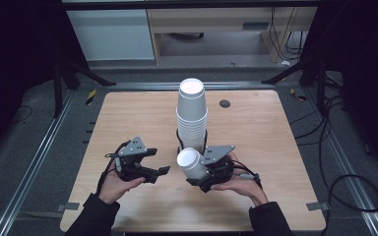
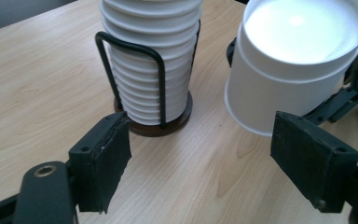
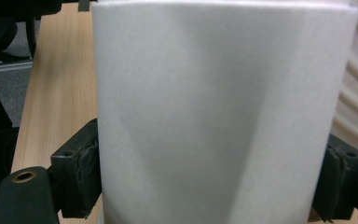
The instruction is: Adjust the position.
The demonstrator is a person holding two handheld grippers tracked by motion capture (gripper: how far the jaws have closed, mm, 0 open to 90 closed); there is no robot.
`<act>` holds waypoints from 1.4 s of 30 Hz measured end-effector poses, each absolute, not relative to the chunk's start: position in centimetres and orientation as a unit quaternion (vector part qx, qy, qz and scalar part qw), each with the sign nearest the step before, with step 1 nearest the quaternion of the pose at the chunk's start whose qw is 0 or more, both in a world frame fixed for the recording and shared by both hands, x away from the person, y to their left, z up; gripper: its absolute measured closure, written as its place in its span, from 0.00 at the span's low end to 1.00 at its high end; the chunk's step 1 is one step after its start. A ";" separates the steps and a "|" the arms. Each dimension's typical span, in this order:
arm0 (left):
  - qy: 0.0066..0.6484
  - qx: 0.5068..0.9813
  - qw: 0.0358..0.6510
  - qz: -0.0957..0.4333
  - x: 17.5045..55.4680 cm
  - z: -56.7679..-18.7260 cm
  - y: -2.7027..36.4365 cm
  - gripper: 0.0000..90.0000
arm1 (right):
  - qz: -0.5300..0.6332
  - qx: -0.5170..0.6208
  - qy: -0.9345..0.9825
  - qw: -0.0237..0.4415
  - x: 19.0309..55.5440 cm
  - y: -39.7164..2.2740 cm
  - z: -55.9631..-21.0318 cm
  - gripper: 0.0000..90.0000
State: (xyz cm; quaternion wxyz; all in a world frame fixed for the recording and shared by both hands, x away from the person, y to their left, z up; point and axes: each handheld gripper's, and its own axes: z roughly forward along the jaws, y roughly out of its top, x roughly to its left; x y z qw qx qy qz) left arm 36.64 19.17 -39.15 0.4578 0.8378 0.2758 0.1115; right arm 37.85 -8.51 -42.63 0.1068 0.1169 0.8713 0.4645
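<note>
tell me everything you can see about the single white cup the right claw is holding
The single white paper cup is plain, smooth and matte, with a rolled rim and tapered wall. It looks empty, its inside bright white. It is tilted, mouth towards the high camera. The right claw grips it by the wall, a black pad on each side. It sits just in front of the stack of white cups in the black wire holder, near the open left claw.

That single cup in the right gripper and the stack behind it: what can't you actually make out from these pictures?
- Single cup, right gripper view: its rim and base are cut off by the picture's edges.
- Cup stack, left gripper view: its top is cut off by the upper edge.
- Stack's holder, high view: its base is hidden behind the held cup and the right gripper.
</note>
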 end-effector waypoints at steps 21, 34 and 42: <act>0.247 0.845 0.465 0.094 36.2 -38.9 18.9 0.18 | 0.427 0.094 0.891 0.119 38.2 -6.0 -43.0 0.17; 0.240 0.851 0.461 0.080 36.2 -39.1 18.8 0.19 | 0.405 0.062 0.903 0.129 38.3 -3.3 -42.9 0.17; 0.235 0.859 0.448 0.074 36.1 -39.4 18.2 0.20 | 0.392 0.044 0.909 0.134 38.1 -2.3 -42.7 0.17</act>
